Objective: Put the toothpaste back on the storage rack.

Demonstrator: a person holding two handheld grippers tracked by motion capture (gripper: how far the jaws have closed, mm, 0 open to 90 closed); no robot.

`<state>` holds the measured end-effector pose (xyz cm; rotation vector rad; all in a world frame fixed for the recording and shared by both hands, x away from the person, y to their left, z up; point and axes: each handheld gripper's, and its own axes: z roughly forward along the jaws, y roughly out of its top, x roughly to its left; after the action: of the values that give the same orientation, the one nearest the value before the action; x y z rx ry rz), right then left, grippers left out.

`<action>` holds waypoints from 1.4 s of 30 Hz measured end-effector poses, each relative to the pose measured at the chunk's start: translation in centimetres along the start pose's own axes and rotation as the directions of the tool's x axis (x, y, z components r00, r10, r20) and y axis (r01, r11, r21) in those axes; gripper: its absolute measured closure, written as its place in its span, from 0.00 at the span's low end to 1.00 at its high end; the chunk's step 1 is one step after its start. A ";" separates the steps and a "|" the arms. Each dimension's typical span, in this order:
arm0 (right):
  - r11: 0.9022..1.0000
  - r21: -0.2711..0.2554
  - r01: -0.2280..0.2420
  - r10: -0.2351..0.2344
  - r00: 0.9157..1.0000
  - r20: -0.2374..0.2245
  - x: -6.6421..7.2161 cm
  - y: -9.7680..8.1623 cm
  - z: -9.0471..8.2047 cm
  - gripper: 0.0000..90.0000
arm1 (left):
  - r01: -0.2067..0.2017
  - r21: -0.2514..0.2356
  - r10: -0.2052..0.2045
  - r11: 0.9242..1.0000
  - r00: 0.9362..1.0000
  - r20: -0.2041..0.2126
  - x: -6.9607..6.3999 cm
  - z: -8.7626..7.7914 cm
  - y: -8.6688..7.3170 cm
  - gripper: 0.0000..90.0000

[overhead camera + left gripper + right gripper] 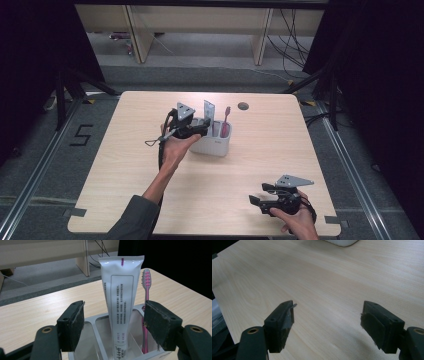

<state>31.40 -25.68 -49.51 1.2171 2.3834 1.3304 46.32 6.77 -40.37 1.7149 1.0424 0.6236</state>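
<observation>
My left gripper [200, 129] stands wide, empty, at centre frame over the holder [215, 145]: one tube [122, 302], one toothbrush [146, 285]. My right gripper [327, 322], open, empty, sits lower right by the table [260, 165] edge.

A white plastic toothpaste tube [122, 302] with a short magenta stripe at its flat crimped end stands upright at the centre of the left gripper view, crimp up, printed panel facing the camera, its lower end sunk in the middle compartment of a pale grey plastic holder [98, 322] along the bottom edge. Just right of it, a pink toothbrush [146, 287] stands bristles-up in the next compartment. In the high view the holder [214, 144] sits just above centre on the table
</observation>
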 end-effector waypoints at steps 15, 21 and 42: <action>1.000 0.002 -0.008 0.008 1.000 -0.012 0.1 -0.1 0.2 0.30 | 0.001 0.019 -0.002 1.000 1.000 0.028 0.4 -1.2 -0.2 0.35; 1.000 0.002 0.001 -0.001 1.000 -0.007 0.0 -0.1 0.2 0.30 | -0.003 0.015 0.002 1.000 0.999 0.035 0.8 -2.2 -0.1 0.34; 1.000 0.006 -0.003 0.003 1.000 -0.003 0.0 0.0 0.1 0.30 | -0.012 0.040 0.009 0.999 0.997 0.078 1.2 -4.4 -1.6 0.30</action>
<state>31.44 -25.65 -49.59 1.2219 2.3906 1.3278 42.82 10.18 -40.31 1.7667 0.9977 0.5419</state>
